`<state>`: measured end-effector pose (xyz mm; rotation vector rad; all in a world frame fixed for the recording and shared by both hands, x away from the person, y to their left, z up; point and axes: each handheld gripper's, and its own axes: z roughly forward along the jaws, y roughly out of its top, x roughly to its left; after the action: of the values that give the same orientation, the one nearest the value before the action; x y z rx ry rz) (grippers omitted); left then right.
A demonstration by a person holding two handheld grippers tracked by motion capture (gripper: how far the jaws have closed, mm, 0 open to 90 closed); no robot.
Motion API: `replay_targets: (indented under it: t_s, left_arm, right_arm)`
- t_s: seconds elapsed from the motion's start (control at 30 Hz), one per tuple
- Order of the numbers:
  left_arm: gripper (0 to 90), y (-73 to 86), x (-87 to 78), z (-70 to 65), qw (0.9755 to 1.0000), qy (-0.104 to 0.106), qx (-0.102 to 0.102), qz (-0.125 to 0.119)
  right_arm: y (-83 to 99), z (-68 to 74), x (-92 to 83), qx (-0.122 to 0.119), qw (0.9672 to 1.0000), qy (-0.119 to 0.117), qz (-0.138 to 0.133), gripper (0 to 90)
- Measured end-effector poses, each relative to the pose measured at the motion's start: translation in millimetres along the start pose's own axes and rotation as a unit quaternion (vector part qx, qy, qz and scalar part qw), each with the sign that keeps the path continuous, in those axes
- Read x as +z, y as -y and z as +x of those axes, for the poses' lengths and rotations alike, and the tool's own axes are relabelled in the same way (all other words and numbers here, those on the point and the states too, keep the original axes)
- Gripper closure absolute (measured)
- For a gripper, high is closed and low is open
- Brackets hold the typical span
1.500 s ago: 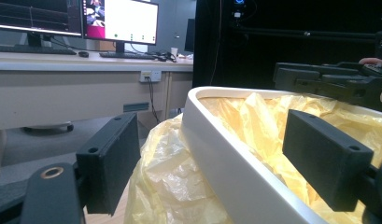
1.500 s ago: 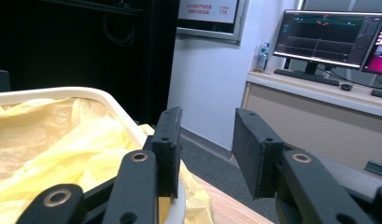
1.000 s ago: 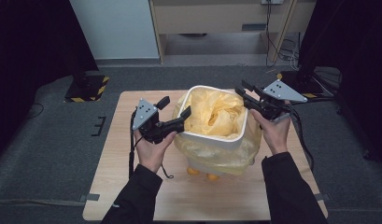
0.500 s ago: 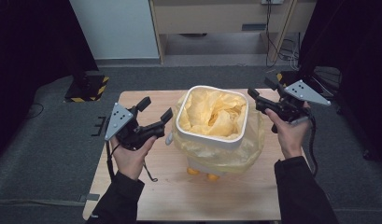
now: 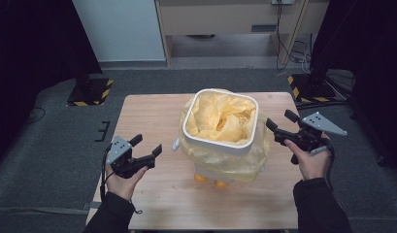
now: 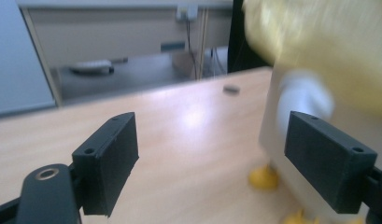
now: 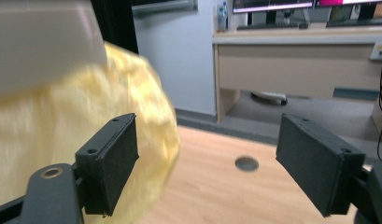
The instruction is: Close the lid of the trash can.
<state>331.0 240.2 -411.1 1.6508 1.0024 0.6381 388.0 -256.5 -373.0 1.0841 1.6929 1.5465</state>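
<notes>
A white bin (image 5: 219, 141) lined with a yellow bag (image 5: 220, 116) stands upright on orange feet (image 5: 201, 178) at the middle of the wooden table (image 5: 147, 111). The bag's edge hangs over the rim and down the sides. My left gripper (image 5: 148, 143) hovers low at the table's left front, open and empty, apart from the bin. In the left gripper view its jaws (image 6: 212, 140) frame the bin's lower white wall (image 6: 300, 93). My right gripper (image 5: 279, 118) is to the right of the bin. Its jaws have just been opening and nothing is between them. They (image 7: 207, 140) stand beside the bag (image 7: 62, 130).
A small dark round spot (image 7: 247, 163) marks the table's far right part. Two stand bases with yellow-black stripes (image 5: 89, 92) sit on the grey floor beyond the table. A wooden desk (image 5: 225, 19) with cables stands at the back.
Both hands have drawn away from the bin's rim, outward and downward. The left one has gone to the table's left front, the right one out to the bin's right side, its jaws now wider.
</notes>
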Motion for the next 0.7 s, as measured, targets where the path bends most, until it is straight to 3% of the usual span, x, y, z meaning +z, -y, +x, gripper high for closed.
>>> replay_targets:
  t_s: [0.07, 0.13, 0.2, 0.27, 0.3, 0.47, 0.57, 0.7]
  left_arm:
    - [16.7, 10.4, 1.6, 1.5, 0.9996, 0.002, 0.007, 0.027]
    - [16.7, 13.3, 2.0, 1.0, 0.9994, 0.004, 0.009, 0.032]
    - [16.6, 21.4, 3.6, -1.3, 0.9983, 0.016, 0.016, 0.054]
    - [16.6, 28.5, 4.5, -2.8, 0.9963, 0.022, 0.023, 0.079]
    - [16.2, 33.1, 4.9, -2.5, 0.9945, 0.026, 0.027, 0.098]
    - [15.8, 47.3, 3.2, 2.3, 0.9897, 0.022, 0.033, 0.138]
    - [15.5, 57.0, 6.9, 5.4, 0.9825, 0.02, 0.031, 0.182]
    - [14.8, 64.5, 15.4, 6.0, 0.9729, 0.016, 0.042, 0.227]
  right_arm:
    - [12.3, -1.2, -2.8, 0.001, 0.9997, 0.0, 0.024, 19.5]
    - [15.8, -1.9, -4.0, 0.0, 0.9995, -0.001, 0.031, 19.3]
    - [23.1, -2.4, -6.8, 0.006, 0.9991, -0.001, 0.043, 18.7]
    - [31.9, -2.2, -10.4, 0.005, 0.9986, -0.005, 0.053, 18.0]
    - [39.7, -1.3, -13.4, 0.0, 0.9973, -0.007, 0.073, 18.0]
    - [63.3, -0.4, -21.4, -0.005, 0.9929, -0.017, 0.117, 17.9]
    - [79.5, 0.6, -24.1, -0.003, 0.9886, -0.02, 0.149, 17.8]
    - [97.3, 4.8, -24.4, -0.011, 0.9787, -0.026, 0.203, 17.3]
